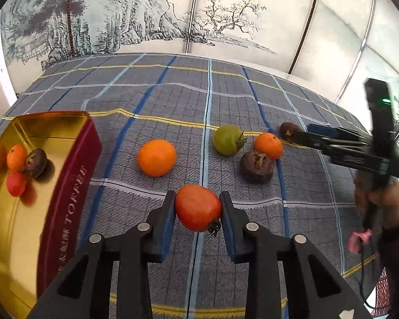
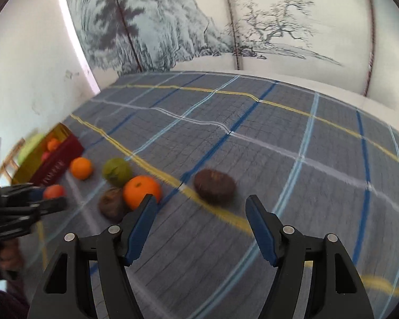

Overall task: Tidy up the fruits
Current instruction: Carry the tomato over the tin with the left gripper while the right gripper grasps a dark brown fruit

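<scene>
1. We see a surface covered by a checked cloth, in front of a painted screen of trees and cliffs. The cloth gives the loose fruit a soft, flat bed, so nothing looks to be rolling.
2. At the left stands an open tin, red outside and gold inside. It already holds a small orange, a red fruit and a brown one, so we judge it to be where the fruit is being gathered.
3. Our left hand-held gripper is pinching a red tomato between its blue pads, close beside the tin's red wall; we take this as the pick before the carry into the tin.
4. Our right hand-held gripper stands spread with nothing between its pads, aimed at a brown fruit lying just ahead on a yellow stripe. That looks like its next pick.
5. Still loose on the cloth: a large orange, a green tomato, a smaller orange and a second brown fruit touching it.
6. The left view shows the tin's inside and the grip on the tomato plainly, with the hand holding the right tool. The right view, blurred, hides most of the tin but shows the far brown fruit whole, which the left view half hides behind the right tool's tip.
</scene>
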Demonstrator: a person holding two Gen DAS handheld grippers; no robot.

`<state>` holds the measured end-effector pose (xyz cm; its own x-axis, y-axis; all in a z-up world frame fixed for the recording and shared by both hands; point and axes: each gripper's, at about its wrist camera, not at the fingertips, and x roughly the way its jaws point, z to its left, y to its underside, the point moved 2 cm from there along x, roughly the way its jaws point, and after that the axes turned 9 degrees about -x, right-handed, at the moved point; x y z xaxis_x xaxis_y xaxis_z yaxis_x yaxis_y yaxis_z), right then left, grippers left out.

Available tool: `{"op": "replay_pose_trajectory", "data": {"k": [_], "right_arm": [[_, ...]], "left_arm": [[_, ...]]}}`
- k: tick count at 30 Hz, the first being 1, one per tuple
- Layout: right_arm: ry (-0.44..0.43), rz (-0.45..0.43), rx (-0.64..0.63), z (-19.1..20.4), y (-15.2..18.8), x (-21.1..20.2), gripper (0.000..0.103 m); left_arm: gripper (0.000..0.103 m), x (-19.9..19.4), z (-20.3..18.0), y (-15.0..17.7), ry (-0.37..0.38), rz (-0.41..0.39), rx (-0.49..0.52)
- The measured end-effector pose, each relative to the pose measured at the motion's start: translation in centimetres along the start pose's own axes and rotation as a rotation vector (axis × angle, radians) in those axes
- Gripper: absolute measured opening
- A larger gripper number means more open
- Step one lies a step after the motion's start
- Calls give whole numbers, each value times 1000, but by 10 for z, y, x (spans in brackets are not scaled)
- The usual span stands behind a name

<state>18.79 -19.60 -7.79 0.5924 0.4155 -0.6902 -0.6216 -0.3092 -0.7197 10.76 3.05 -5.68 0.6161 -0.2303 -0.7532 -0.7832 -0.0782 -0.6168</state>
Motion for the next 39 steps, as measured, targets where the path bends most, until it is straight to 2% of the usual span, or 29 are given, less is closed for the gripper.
{"op": "replay_pose_trajectory", "data": {"k": [4, 6, 7, 8, 11, 16, 23, 30, 34, 39], "right_arm": [[49, 38, -66, 1, -9, 23, 67], [37, 63, -62, -1, -9, 31, 53], [33, 80, -63, -2, -8, 35, 41], [40, 74, -71, -2, -9, 34, 40], [45, 77, -51, -2, -5, 31, 39], [21, 7, 77, 1, 17, -9, 39], [53, 27, 166, 15, 61, -36, 39], [93, 40, 163, 17, 65, -40, 39], [86, 38, 171, 16, 64, -38, 39], [82, 37, 177, 15, 64, -38, 39]], "left_arm": [[28, -12, -1, -2, 12, -7, -1], [28, -17, -3, -2, 18, -13, 5], [28, -19, -4, -1, 18, -19, 7], [28, -21, -5, -1, 20, -22, 8], [28, -28, -7, 1, 25, -27, 9], [28, -52, -4, 6, 27, -59, 3], [28, -91, 23, 15, 14, -104, -64], [28, -122, 75, 21, -92, -158, -120], [28, -121, 107, 20, -173, -159, -118], [28, -110, 143, 19, -229, -155, -136]]}}
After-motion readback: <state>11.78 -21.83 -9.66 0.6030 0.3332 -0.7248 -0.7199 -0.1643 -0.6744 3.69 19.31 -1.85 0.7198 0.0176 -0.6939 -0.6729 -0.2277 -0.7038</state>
